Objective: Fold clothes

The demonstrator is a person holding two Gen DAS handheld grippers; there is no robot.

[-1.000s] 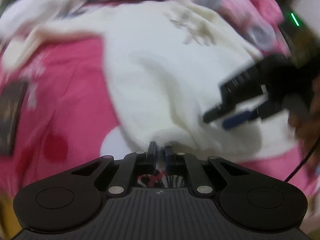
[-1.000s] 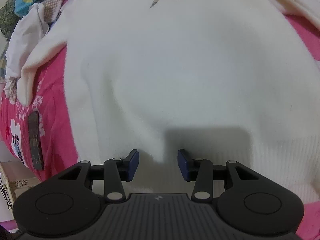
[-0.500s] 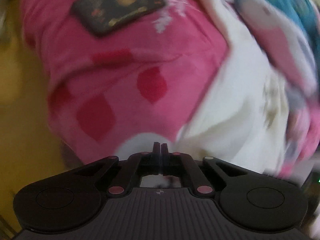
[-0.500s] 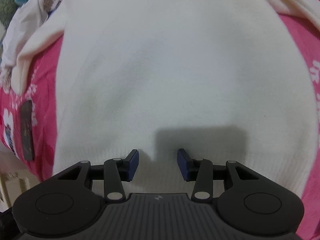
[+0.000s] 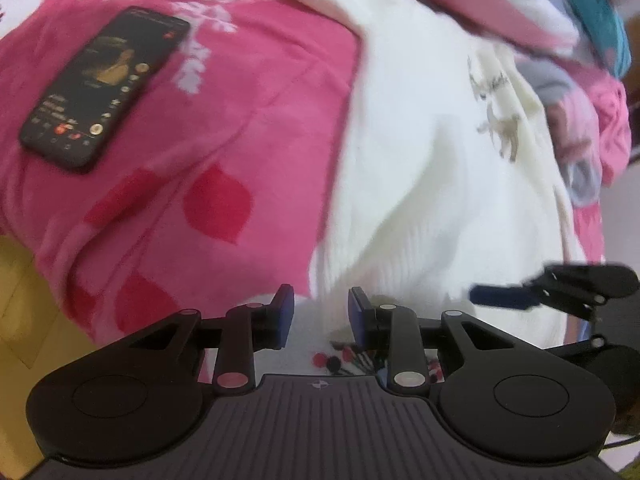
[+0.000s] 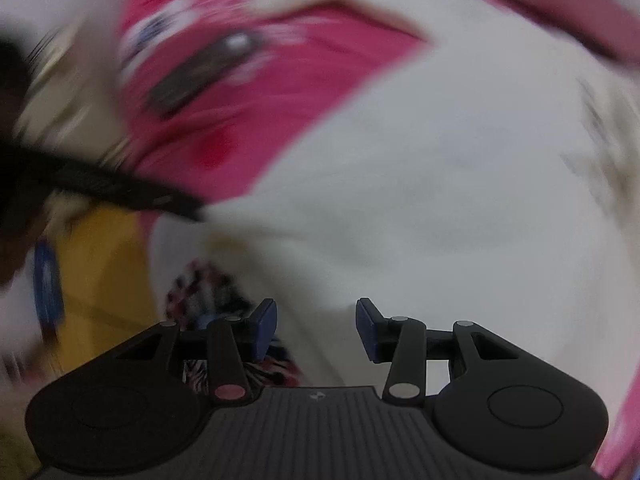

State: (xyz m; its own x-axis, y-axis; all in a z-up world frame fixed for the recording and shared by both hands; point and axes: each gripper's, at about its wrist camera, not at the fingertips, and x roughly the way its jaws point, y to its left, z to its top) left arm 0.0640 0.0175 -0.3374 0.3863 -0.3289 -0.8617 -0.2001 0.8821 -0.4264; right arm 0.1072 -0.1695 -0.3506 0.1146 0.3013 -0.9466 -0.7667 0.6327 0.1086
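Observation:
A cream knit sweater (image 5: 432, 184) with a small animal print lies spread on a pink blanket (image 5: 224, 132). My left gripper (image 5: 320, 312) is open at the sweater's ribbed lower corner, with nothing between its blue pads. In the same view the right gripper (image 5: 532, 300) pokes in from the right edge over the hem. The right wrist view is blurred: my right gripper (image 6: 316, 326) stands open above the sweater (image 6: 420, 184), close to its hem. The left gripper's dark arm (image 6: 120, 188) crosses that view at the left.
A black phone (image 5: 104, 88) with its screen lit lies on the pink blanket, left of the sweater. Other clothes (image 5: 560, 12) are heaped at the far edge. A yellow floor (image 5: 24, 300) shows past the blanket's near edge.
My left gripper was shut on the sweater's hem and has opened, letting it go. The right wrist view has swung sharply left and blurred; its gripper stays open.

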